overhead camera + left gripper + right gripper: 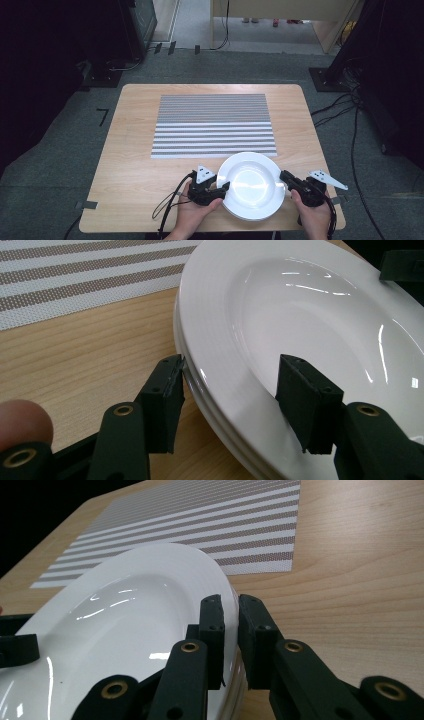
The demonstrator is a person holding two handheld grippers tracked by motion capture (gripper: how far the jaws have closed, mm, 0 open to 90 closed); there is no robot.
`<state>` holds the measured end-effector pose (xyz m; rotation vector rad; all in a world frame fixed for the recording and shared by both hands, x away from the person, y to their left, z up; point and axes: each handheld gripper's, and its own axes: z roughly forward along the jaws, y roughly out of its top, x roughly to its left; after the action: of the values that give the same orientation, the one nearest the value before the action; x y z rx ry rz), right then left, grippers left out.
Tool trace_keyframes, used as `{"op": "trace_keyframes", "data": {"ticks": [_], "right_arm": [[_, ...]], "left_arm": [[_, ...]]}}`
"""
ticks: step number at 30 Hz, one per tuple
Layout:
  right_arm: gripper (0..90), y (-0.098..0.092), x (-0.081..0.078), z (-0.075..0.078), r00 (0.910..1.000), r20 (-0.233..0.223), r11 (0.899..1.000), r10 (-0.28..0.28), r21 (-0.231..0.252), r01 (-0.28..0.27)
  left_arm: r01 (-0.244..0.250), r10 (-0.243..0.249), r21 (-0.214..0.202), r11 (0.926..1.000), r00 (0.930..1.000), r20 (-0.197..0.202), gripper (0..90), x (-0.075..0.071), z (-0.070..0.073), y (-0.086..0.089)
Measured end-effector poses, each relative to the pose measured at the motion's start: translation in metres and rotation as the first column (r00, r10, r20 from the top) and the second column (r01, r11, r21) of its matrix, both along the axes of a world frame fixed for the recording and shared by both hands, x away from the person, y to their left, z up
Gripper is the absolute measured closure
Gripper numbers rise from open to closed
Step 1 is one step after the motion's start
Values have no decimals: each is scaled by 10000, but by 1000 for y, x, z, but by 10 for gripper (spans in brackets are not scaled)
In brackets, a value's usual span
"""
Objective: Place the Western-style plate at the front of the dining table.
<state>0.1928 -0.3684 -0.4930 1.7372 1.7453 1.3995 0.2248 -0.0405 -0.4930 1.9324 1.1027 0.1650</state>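
A stack of white deep plates [252, 182] sits near the table's front edge, just below a striped placemat [213, 125]. My left gripper [225, 187] is at the stack's left side. In the left gripper view its jaws straddle the top plate's [300, 305] rim with a wide gap: one pad sits at the outer edge and the other stands over the well, so this gripper [235, 365] is open. My right gripper [284, 176] is at the right side. In the right gripper view this gripper [230, 602] is shut on the top plate's [125, 610] rim.
The wooden table [130, 150] has bare wood left and right of the placemat [200, 530]. Cables lie on the grey floor to the right, and dark equipment stands at both sides. A hand holds each gripper at the table's front edge.
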Motion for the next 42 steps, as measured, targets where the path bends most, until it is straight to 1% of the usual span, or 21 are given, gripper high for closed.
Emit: {"op": "trace_keyframes", "data": {"ticks": [1,3,8,10,11,14,16,20,23,24,25,27,31,35,37,40,41,42], "right_arm": [[809,0,0,0,10000,-5,10000,-14,62,14],[806,1,0,-1,10000,17,10000,-7,-18,7],[805,1,0,-2,10000,48,9997,-88,247,86],[803,-1,1,-3,10000,15,9990,-73,439,73],[804,-2,1,-3,10000,-27,9978,-94,656,96],[805,-5,2,-5,9998,-134,9944,-113,1050,127],[808,-6,2,-6,9997,-214,9923,-104,1235,130],[807,-10,3,-6,9995,-304,9855,8,1697,44],[808,-10,4,-8,9979,-635,9831,117,1828,1],[805,-10,4,-9,9980,-621,9807,91,1957,32],[804,-10,4,-9,9978,-655,9801,78,1985,54],[803,-9,4,-8,9977,-679,9812,89,1929,44],[804,-8,4,-7,9989,-452,9845,135,1755,-53],[803,-5,5,-6,9999,-95,9878,67,1554,-52],[805,-4,5,-5,10000,32,9879,37,1550,-41],[808,-3,5,-4,9998,180,9855,46,1693,-76],[810,-4,6,-4,9995,286,9807,94,1950,-148],[808,-4,6,-4,9991,388,9777,157,2085,-234]], "left_arm": [[-5,5,-2,10000,10000,-3,452,0,0,0],[-30,30,-19,10000,10000,5,451,0,0,0],[-54,54,0,10000,10000,28,447,-1,-1,-1],[-57,57,6,10000,10000,30,446,-1,-1,-1],[-66,66,-3,10000,10000,25,446,-2,-1,-1],[-78,78,-55,10000,10000,10,445,-2,-1,0],[-76,76,-94,9999,10000,-39,445,-2,-1,0],[-47,46,-114,9999,9999,-92,445,-1,-1,1],[-47,45,-140,9999,9999,-127,445,-1,-2,1],[-58,56,-161,9999,9999,-126,445,-1,-2,1],[-65,62,-184,9998,9999,-139,445,-2,-2,1],[-56,52,-210,9998,9998,-170,444,-1,-2,2],[-45,38,-267,9996,9997,-246,442,-1,-3,2],[-76,65,-357,9993,9995,-320,438,0,-4,3],[-78,66,-358,9993,9995,-324,438,0,-4,3],[-117,106,-362,9993,9994,-318,441,0,-4,2],[-141,130,-369,9992,9995,-297,449,0,-4,2],[-163,154,-376,9992,9996,-253,458,-1,-4,3]]}}
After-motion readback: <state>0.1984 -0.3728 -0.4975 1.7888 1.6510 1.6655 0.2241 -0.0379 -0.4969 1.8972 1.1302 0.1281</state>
